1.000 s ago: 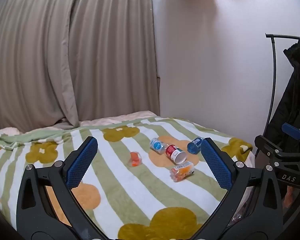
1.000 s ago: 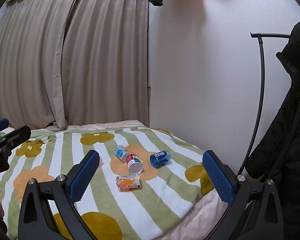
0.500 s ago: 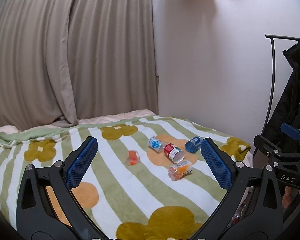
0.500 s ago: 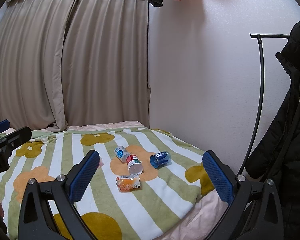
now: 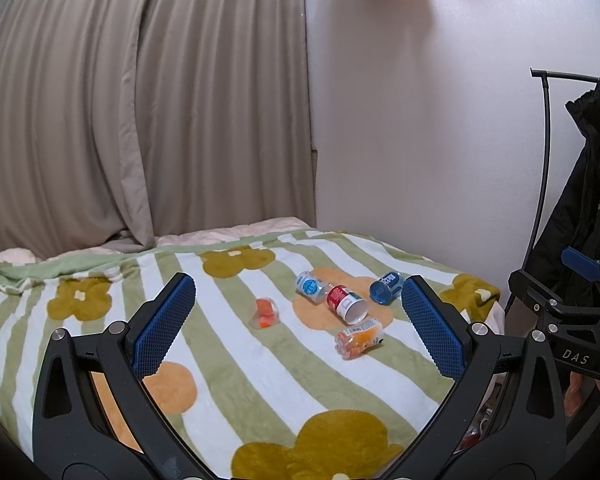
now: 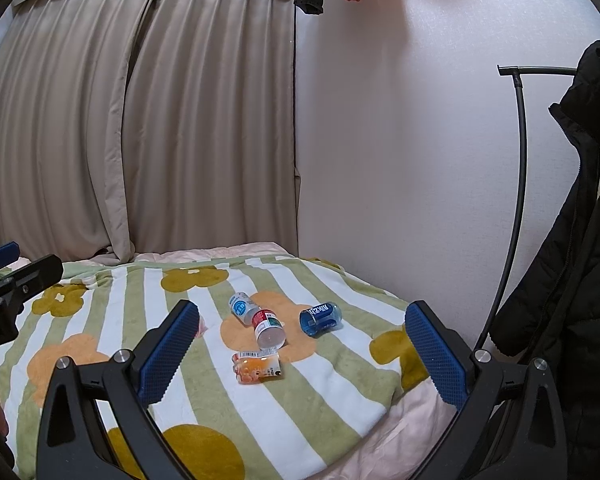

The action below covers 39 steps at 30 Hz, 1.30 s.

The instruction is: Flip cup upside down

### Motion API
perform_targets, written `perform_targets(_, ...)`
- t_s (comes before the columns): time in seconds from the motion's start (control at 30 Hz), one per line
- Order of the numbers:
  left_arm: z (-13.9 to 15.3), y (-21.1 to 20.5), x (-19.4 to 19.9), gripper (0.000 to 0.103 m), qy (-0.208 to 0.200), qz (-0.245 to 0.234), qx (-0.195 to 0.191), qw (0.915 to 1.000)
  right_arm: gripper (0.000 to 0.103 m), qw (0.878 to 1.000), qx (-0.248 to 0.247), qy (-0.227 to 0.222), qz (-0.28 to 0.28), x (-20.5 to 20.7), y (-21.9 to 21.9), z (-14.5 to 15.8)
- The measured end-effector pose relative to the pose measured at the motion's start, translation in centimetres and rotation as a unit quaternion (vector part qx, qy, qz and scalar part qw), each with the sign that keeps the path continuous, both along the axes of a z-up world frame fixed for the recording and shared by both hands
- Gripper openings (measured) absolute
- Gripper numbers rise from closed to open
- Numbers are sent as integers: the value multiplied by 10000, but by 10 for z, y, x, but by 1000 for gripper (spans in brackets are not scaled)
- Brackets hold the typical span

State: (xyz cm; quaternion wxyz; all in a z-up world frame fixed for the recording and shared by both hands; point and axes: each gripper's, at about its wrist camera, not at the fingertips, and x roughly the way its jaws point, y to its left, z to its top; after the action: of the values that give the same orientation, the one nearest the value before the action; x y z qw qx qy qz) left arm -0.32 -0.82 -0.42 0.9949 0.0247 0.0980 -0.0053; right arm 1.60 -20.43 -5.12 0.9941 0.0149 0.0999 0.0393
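Both wrist views: ribbed blue fingers (image 5: 165, 322) (image 6: 435, 354) spread wide above toppled plastic cups (image 5: 346, 304).

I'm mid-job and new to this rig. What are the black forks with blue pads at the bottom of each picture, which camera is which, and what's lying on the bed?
The forks are hand-held two-finger grippers, one in each of a person's hands; no robot arm is involved. Each picture comes from a fisheye camera on one gripper, looking forward between its fingers. The left gripper and the right gripper both stand wide open and hold nothing. On the striped flower blanket lie five small cups, all apart from the grippers: a red-and-white cup on its side, a light blue one touching its base, a dark blue one, a clear orange one nearest, and a small clear cup off alone.
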Motion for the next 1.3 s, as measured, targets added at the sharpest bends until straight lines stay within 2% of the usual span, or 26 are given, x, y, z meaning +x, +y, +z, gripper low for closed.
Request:
perform_targets(0.13,0,0,0,103,-6,2,13,10000,103,10000,-6,-5,-4,0,0,0)
perform_targets(0.6,-6,-4,2,103,359,-26,76,9993,103,9999,56,-109,95,-1,-5,1)
perform_targets(0.7,-6,-3,13,103,624,-70,157,9979,103,9996,-3,-192,185,-3,-5,2)
perform_targets(0.83,-2,-3,37,103,754,-206,77,9969,103,9995,14,-232,201,-1,-11,1)
perform_targets(0.9,0,-5,58,103,838,-389,-34,9957,103,9995,68,-223,195,2,-16,0)
perform_targets(1.07,0,-15,142,103,1576,-849,-405,9830,103,9996,205,-155,148,13,-31,-8)
perform_targets(1.17,-16,-29,222,103,2251,-944,-453,9687,103,9995,269,-105,141,22,-40,-17)
perform_targets(1.2,-21,-33,240,103,2480,-984,-715,9611,103,9994,289,-87,145,24,-43,-20)
perform_targets(1.27,-35,-43,276,103,2821,-921,-684,9525,103,9994,333,-21,135,32,-49,-30)
perform_targets(1.3,-48,-48,299,103,2988,-832,-514,9493,103,9993,352,9,137,35,-52,-33)
